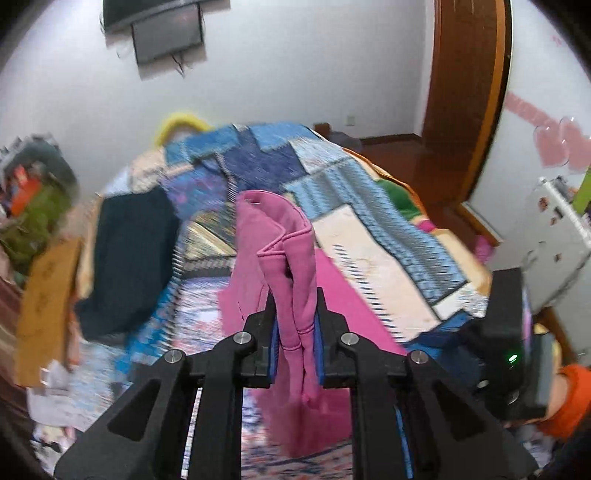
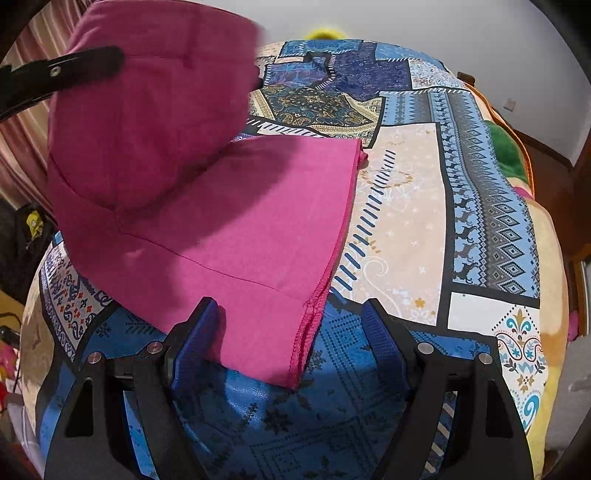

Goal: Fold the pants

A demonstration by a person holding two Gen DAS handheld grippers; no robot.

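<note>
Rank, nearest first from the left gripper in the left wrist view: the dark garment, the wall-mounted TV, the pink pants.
1. Pink pants: clamped between the left gripper pads, hanging down.
2. Dark garment: lying on the bed, left of the gripper.
3. Wall-mounted TV: far wall, upper left.

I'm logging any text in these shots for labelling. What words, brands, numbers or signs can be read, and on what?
None can be read.
Yellow print on the black item at the left edge: a picture, no letters legible.
Brown cardboard box: faint marks, too blurred.
Magenta pants: no label visible.
</note>
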